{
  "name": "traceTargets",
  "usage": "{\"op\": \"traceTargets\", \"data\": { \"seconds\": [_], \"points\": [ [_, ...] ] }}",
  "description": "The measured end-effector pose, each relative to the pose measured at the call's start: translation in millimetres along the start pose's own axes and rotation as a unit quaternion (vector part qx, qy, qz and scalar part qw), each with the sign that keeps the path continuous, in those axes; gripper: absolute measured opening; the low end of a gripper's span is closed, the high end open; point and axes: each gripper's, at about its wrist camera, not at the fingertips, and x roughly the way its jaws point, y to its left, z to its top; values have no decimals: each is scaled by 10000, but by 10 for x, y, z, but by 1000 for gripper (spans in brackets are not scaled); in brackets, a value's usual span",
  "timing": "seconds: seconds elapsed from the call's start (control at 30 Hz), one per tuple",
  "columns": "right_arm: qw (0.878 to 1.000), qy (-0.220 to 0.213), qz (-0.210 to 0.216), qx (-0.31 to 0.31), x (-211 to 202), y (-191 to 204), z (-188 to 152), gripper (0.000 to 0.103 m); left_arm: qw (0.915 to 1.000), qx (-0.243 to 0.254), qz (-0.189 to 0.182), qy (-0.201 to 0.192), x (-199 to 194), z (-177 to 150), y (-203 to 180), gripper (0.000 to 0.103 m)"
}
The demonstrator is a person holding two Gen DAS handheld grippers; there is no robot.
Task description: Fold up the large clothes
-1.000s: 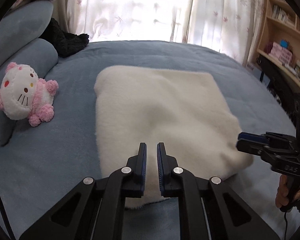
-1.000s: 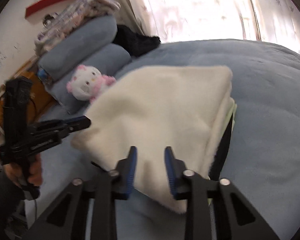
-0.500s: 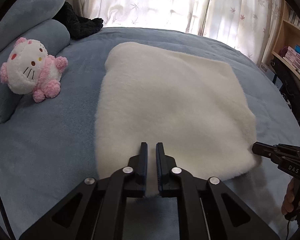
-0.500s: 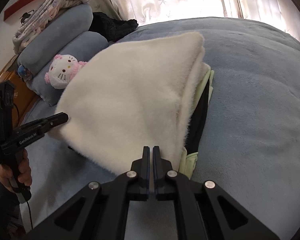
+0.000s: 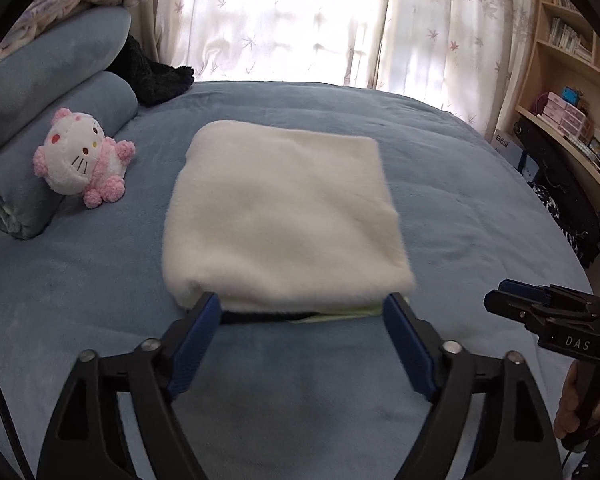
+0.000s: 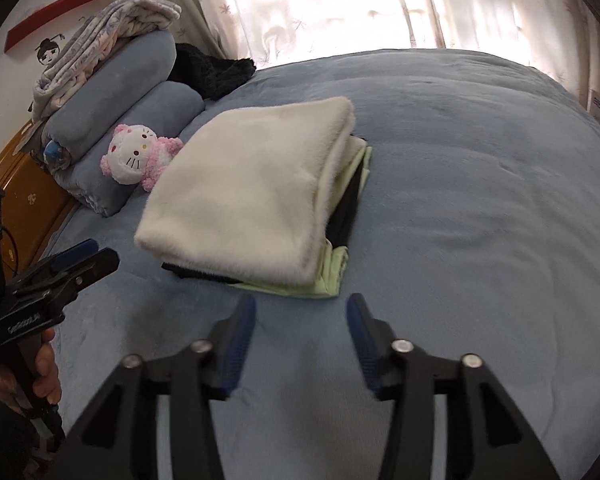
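A folded cream fleece garment (image 5: 284, 216) (image 6: 252, 192) lies on the blue bed, with black and pale green layers showing under its near edge. My left gripper (image 5: 302, 312) hovers just in front of that edge, its jaws opening wide with nothing pressed between them. My right gripper (image 6: 300, 312) is short of the garment's near right corner, jaws opening, nothing between them. Each gripper shows in the other's view: the right gripper (image 5: 540, 312) at the right edge, the left gripper (image 6: 68, 264) at the left edge, each held by a hand.
A pink and white plush cat (image 5: 80, 156) (image 6: 140, 156) leans on rolled blue bedding (image 5: 40, 92) at the left. A black fluffy item (image 5: 152, 76) lies near the curtains. Wooden shelves (image 5: 572, 80) stand at the right. The blue bedspread (image 6: 480, 200) stretches to the right.
Both grippers have let go of the cream garment and pulled back from it toward the near side, their jaws going from shut to open. The garment now lies flat and folded.
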Motion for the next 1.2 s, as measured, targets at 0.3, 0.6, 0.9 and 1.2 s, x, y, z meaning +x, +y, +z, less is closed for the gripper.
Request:
{"op": "traceTargets", "data": {
  "seconds": [0.3, 0.6, 0.9, 1.2],
  "points": [
    [9980, 110, -574, 242, -695, -93, -724, 62, 9990, 75, 406, 181, -642, -696, -672, 89],
    [9951, 58, -941, 312, -1363, -58, -1470, 75, 9981, -58, 536, 292, -1132, -1323, -1186, 89],
    [9954, -36, -830, 476, -1739, -44, -1803, 75, 9983, -44, 557, 138, -1596, -1526, -1536, 89],
    [9929, -559, -928, 484, -2140, -34, -1790, 75, 9987, 47, 508, -42, -1885, -1481, -1682, 89]
  ]
}}
